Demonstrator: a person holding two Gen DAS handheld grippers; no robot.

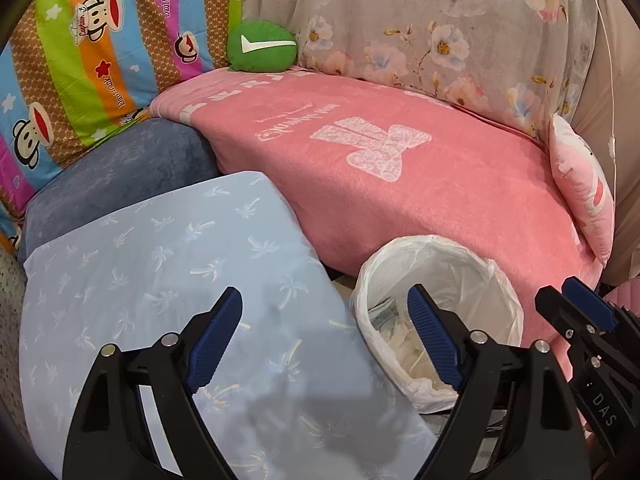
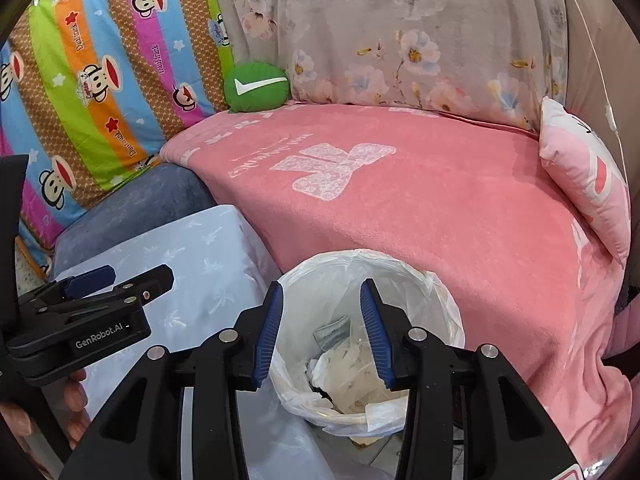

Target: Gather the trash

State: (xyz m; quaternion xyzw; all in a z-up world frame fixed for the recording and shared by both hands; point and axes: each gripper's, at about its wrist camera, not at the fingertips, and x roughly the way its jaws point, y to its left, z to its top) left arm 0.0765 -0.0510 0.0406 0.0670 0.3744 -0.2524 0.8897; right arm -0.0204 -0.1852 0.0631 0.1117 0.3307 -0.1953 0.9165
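A small bin with a white plastic liner (image 2: 440, 292) stands on the floor against the pink-covered seat. Crumpled pale trash (image 2: 352, 380) and a grey wrapper (image 2: 332, 332) lie inside it. My right gripper (image 2: 322, 285) hangs over the bin's mouth, its jaws open with nothing between them. My left gripper (image 1: 325, 292) stands wide open and empty, its left finger over the light blue pillow (image 1: 160, 280) and its right finger over the bin (image 1: 500, 280). The right gripper (image 1: 560, 288) shows at the bin's right edge in the left wrist view. The left gripper (image 2: 132, 280) shows at the left of the right wrist view.
A pink blanket (image 2: 420, 208) covers the seat behind the bin. A dark blue cushion (image 1: 120, 168), a green round cushion (image 1: 262, 46), a striped monkey-print quilt (image 1: 80, 60), a floral cloth (image 1: 420, 20) and a pink pillow (image 1: 580, 192) surround it. A hand (image 2: 76, 400) holds the left gripper.
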